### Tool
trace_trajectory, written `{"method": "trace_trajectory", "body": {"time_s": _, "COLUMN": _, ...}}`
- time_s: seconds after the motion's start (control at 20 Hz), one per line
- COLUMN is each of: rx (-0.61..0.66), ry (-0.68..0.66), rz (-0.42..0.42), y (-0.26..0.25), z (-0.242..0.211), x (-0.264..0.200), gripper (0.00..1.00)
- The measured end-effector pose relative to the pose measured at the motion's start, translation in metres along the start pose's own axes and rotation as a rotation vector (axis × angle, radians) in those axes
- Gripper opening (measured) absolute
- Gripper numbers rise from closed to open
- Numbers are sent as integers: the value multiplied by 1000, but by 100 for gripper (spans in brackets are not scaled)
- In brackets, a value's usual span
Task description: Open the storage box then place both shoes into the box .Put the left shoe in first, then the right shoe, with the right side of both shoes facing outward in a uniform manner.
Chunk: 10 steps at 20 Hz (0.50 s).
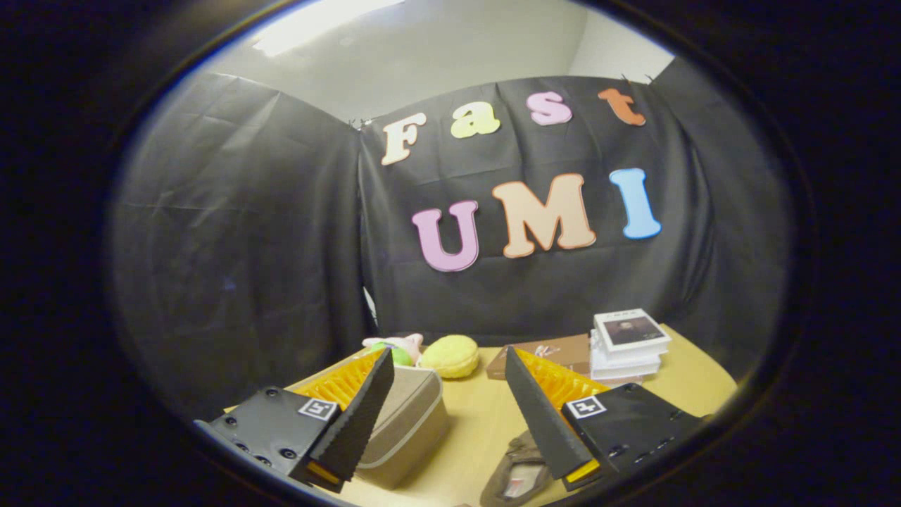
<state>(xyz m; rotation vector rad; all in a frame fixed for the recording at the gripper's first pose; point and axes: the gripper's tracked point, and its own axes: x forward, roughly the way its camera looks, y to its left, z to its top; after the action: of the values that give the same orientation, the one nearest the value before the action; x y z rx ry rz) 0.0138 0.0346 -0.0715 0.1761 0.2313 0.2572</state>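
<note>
Nothing done: my claw [450, 415] gapes empty, storage box [405, 422] closed, one shoe [517, 472] right of the box.

A light wooden table [486, 415] stands against a black cloth wall [239, 232]; at its far edge lies a round yellow plush toy [450, 355]; just left of it, touching, a pink and green plush toy [394, 347], partly hidden; to the right of the yellow toy lies a flat brown box [549, 352]; beside that box stands a stack of white books [626, 345], the top one with a dark cover picture.
</note>
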Motion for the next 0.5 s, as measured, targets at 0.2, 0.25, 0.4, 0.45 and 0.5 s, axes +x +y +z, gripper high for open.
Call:
{"method": "trace_trajectory", "body": {"time_s": 0.2, "rx": 179, "ry": 121, "rz": 52, "y": 18, "z": -40, "x": 7, "gripper": 100}}
{"method": "trace_trajectory", "body": {"time_s": 0.25, "rx": 225, "ry": 152, "rz": 48, "y": 19, "z": -50, "x": 7, "gripper": 100}}
{"method": "trace_trajectory", "body": {"time_s": 0.4, "rx": 392, "ry": 243, "rz": 65, "y": 30, "z": -78, "x": 13, "gripper": 100}}
{"method": "trace_trajectory", "body": {"time_s": 0.45, "rx": 458, "ry": 275, "rz": 75, "y": 33, "z": -87, "x": 15, "gripper": 100}}
{"method": "trace_trajectory", "body": {"time_s": 0.5, "rx": 521, "ry": 299, "rz": 78, "y": 34, "z": -96, "x": 18, "gripper": 100}}
